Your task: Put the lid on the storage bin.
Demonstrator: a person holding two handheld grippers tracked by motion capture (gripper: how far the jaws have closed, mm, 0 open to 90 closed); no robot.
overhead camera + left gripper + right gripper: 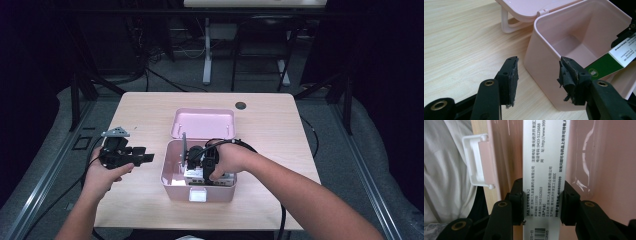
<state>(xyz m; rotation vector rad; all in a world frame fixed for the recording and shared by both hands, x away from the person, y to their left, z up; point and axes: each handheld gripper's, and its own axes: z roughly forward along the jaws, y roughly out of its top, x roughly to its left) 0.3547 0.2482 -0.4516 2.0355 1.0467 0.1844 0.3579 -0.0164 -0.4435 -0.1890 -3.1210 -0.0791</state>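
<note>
Between right tool (541, 202) pads: white medicine box (544, 170), clamped, inside pink bin (172, 187) on counter (280, 125). Left tool (537, 75) agape, nothing held, just beside bin's outer wall.

I see a light wooden table (150, 107) standing on a grey floor (330, 165). A round dark grommet hole (241, 105) sits near the table's far edge. Beyond the table I note white desk legs (207, 50) and black cables (160, 75).
</note>
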